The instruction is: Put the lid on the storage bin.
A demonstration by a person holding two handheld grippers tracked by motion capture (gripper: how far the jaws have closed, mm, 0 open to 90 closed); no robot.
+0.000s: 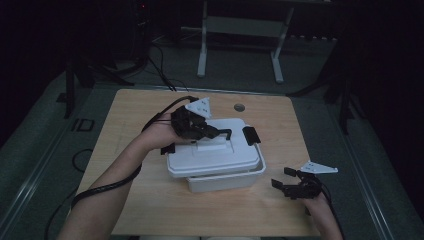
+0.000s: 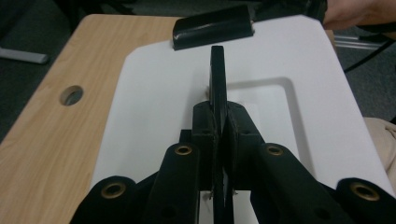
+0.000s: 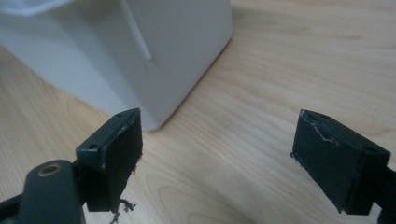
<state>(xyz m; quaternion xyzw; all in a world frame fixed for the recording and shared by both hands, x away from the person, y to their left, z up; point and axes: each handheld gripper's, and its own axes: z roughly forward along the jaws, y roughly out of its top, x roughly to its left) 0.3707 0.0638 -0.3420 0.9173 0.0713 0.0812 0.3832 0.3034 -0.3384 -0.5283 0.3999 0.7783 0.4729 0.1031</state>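
Wood table (image 1: 150, 210): L gripper (image 1: 216, 134) clamps lid handle (image 1: 223, 133).

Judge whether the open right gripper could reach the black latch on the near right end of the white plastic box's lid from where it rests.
Probably yes: right gripper sits open on the wooden table, bare wood between it and the black latch.

High view: above the near edge, looking forward and down over the whole counter (image 1: 150, 200). Both tool views: close, low. All share the white box (image 1: 220, 170).
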